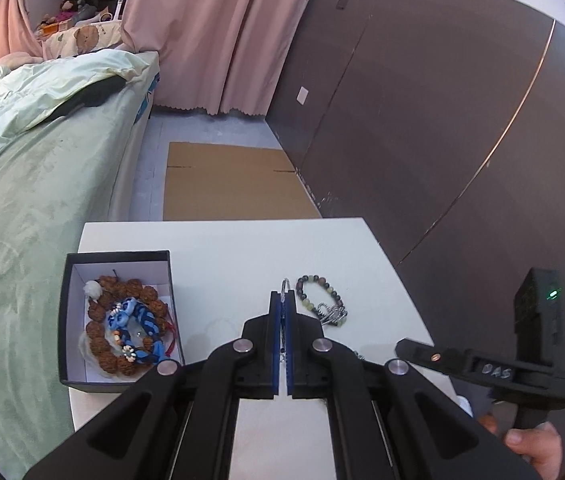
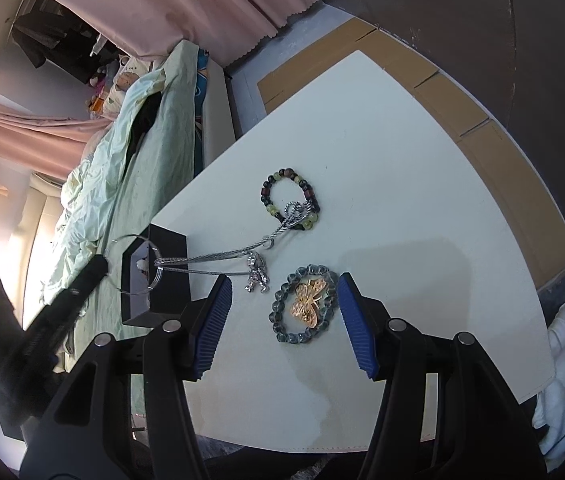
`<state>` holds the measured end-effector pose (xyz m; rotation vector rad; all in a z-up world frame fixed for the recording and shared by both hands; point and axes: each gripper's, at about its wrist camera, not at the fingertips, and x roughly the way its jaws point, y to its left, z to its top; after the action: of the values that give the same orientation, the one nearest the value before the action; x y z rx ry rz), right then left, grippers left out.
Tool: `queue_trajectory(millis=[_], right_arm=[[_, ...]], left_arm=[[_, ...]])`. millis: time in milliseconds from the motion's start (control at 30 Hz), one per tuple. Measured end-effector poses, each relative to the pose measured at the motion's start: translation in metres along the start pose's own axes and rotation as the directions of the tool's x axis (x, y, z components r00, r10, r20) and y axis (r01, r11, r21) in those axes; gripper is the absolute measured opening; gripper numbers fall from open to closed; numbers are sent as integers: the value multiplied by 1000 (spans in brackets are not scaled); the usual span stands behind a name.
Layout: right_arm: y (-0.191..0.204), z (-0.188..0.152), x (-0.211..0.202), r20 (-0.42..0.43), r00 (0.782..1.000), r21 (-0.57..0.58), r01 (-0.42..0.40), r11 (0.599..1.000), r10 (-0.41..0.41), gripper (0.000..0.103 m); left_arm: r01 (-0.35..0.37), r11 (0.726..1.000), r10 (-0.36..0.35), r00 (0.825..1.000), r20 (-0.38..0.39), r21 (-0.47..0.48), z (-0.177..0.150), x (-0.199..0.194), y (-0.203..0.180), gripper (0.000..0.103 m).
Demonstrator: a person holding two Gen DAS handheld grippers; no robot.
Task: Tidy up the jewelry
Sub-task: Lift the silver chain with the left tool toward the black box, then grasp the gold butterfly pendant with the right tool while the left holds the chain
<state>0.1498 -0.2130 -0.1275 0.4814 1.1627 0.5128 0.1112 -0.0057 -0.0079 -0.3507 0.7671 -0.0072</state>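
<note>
Now: left gripper clamped shut on silver chain necklace, lifted off white table.

Chain is thin, limp and slippery; it trails to a pendant and snags the mixed-bead bracelet at 12 o'clock, so pinching near the pendant looks safer. Right gripper half open, empty, straddling grey bead bracelet with gold butterfly. Black box of beads at 9 o'clock.
</note>
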Motion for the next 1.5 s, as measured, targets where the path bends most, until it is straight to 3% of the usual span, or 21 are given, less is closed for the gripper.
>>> queue_trajectory(millis=[333,667,867,1000,1133,1300,1500], right_arm=[[3,-4,18,-49,998,-15,28,1000,-28,56],[7,-12,43,-109,988,-89,104,991,-114,56],[10,-13,54,-137,986,-100,86,991,-100,37],[14,-11,58,-140,986,-107,77,991,-92,32],[14,-10,63,-145,982,-118,101,988,-118,24],[18,-14,64,-120,974,-162,170,972,-190,4],[22,-14,60,-90,981,-186,154,971,-173,2]], left_arm=[[39,999,-39,997,73,-3,15,-36,-6,0],[51,998,-54,989,140,24,32,-66,-30,0],[23,998,-31,987,158,52,45,-80,-46,0],[3,998,-13,986,167,61,51,-89,-52,0],[-20,997,7,984,175,70,57,-98,-57,0],[-43,996,27,982,187,84,65,-109,-63,0],[-69,993,47,975,215,96,76,-128,-71,0]])
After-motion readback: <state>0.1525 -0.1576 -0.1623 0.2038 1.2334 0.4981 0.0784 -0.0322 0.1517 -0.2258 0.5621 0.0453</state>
